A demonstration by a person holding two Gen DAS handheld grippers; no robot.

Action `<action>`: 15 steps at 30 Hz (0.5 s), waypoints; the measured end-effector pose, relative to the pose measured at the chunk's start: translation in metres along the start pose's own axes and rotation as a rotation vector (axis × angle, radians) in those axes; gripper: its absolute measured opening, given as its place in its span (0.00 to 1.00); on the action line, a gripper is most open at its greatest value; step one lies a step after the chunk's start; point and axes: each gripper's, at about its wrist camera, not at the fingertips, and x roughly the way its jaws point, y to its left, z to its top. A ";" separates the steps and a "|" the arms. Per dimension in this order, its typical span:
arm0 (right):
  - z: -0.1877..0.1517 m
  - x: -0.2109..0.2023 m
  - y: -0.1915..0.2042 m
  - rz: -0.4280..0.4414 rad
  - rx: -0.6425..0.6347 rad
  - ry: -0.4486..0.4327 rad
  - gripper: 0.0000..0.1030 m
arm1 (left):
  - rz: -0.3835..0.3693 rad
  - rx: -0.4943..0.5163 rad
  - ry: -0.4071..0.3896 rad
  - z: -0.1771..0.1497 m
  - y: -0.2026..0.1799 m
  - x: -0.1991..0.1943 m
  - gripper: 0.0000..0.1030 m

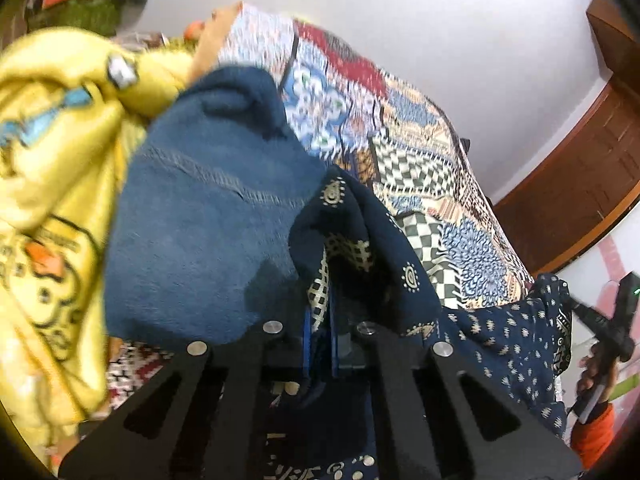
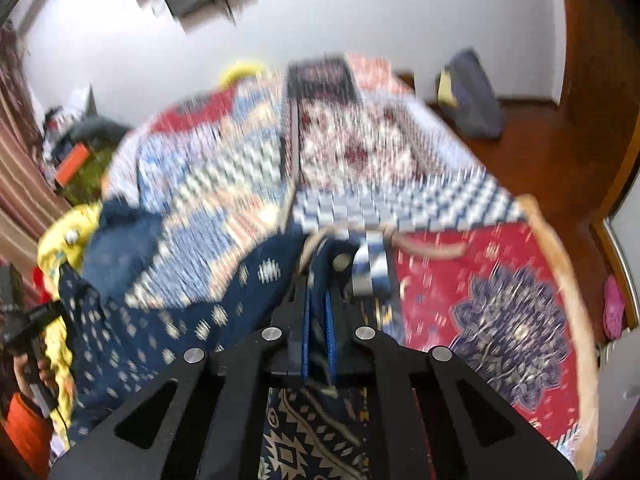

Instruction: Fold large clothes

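Observation:
A navy cloth with a cream print (image 1: 400, 264) hangs between both grippers above the bed. In the left wrist view my left gripper (image 1: 320, 320) is shut on a bunched fold of it, blue pads pressed on the fabric. The cloth runs right to my right gripper (image 1: 576, 304), held by a hand in an orange sleeve. In the blurred right wrist view my right gripper (image 2: 318, 304) is shut on the navy cloth (image 2: 192, 328), which stretches left to the left gripper (image 2: 56, 308). More of its patterned fabric droops below the fingers.
A patchwork bedspread (image 1: 400, 140) covers the bed (image 2: 480, 264). A plain blue garment (image 1: 200, 220) and a yellow printed one (image 1: 52, 160) lie piled at the left. A wooden door (image 1: 580, 168) and white wall stand behind; a grey bag (image 2: 472, 96) leans on the floor.

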 end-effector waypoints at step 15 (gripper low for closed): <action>-0.004 0.017 0.010 -0.075 -0.094 0.151 0.43 | 0.108 0.077 -0.027 0.011 0.004 -0.016 0.02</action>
